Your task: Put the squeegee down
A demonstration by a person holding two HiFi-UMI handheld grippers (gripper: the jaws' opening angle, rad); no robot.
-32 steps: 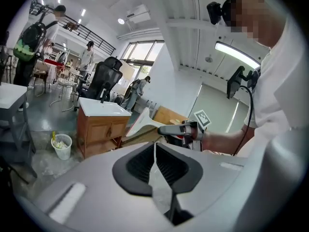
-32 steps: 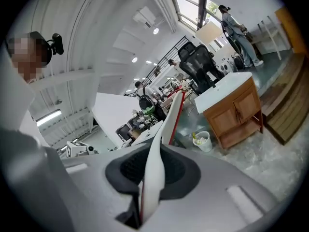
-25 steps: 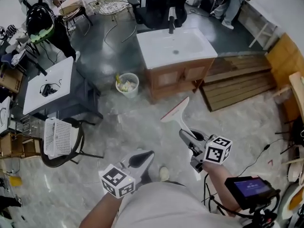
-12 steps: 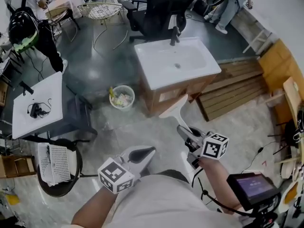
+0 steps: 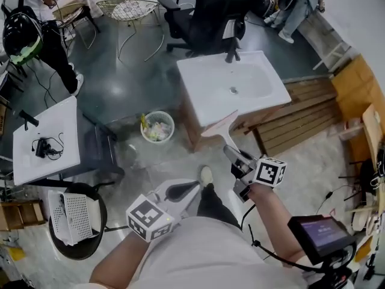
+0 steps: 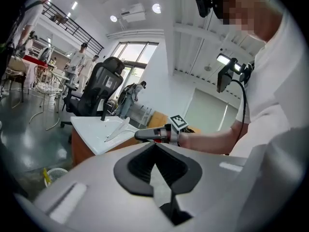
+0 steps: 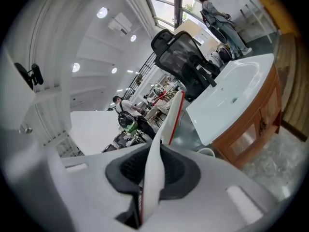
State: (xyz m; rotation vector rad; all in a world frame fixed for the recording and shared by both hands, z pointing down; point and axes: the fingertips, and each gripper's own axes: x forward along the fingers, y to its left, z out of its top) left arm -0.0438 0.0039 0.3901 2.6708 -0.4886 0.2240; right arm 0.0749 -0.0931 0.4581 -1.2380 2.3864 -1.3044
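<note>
Head view: the right tongs [image 5: 231, 154] grasp the squeegee [image 5: 220, 127] low on its stem, the blade in the air at the near edge of the sink [image 5: 252, 95]. The left tongs [image 5: 191, 190] hang clenched and empty above the floor [image 5: 150, 167]. Left gripper view: its jaws meet on nothing, with the squeegee [image 6: 115, 132] beyond. Right gripper view: the squeegee [image 7: 163, 139] runs up between the clamped jaws. Released short of the sink, it would likely drop to the floor, and the slim stem could twist in the grip.
</note>
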